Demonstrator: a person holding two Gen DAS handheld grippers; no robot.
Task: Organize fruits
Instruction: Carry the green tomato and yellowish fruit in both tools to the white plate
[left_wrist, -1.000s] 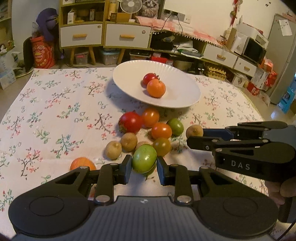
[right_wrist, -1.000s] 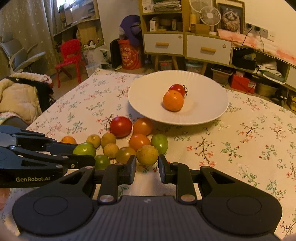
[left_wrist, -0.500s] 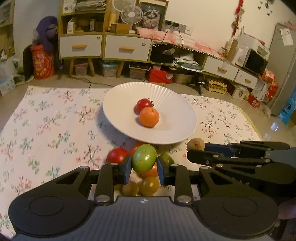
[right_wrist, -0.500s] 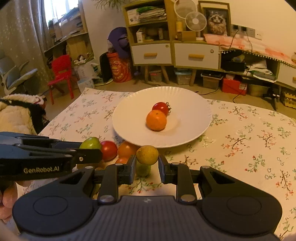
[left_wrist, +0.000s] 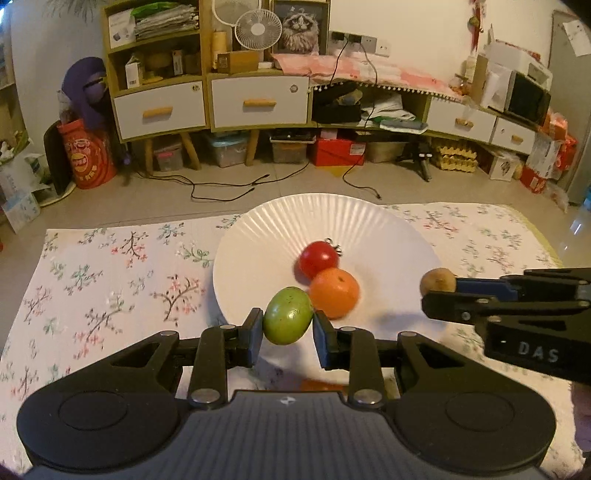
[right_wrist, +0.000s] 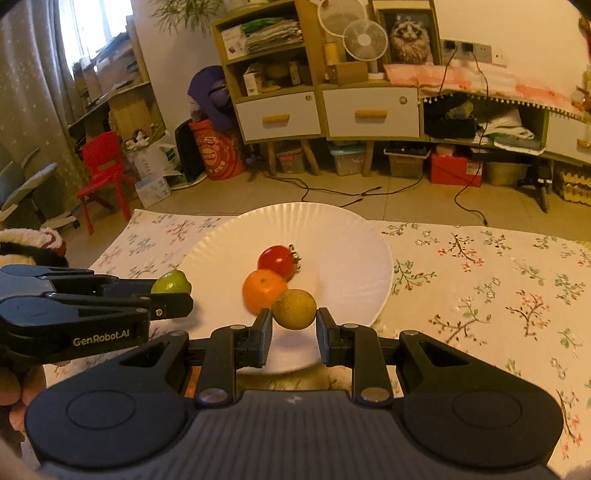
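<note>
White plate (left_wrist: 258, 236) sits on the floral-clothed table (left_wrist: 110, 266), carrying a red tomato (left_wrist: 317, 258) with an orange fruit (left_wrist: 334, 291) touching its near side. Left gripper (left_wrist: 288, 326) fingers grip a green fruit (left_wrist: 288, 315) above the plate's near-left area. Right gripper (right_wrist: 294, 328) fingers grip a brownish-yellow fruit (right_wrist: 294, 309) above the near-right area.

Right gripper (right_wrist: 294, 334) low in centre frame, fingers clamped on a yellow-brown fruit (right_wrist: 294, 308) held over the near part of the white plate (right_wrist: 343, 258). On the plate, an orange (right_wrist: 261, 290) sits touching a red tomato (right_wrist: 277, 258) just behind it. At left of frame the left gripper (right_wrist: 173, 295) reaches in, gripping a green fruit (right_wrist: 170, 282) at the plate's left edge. Floral cloth (right_wrist: 480, 280) underneath.
</note>
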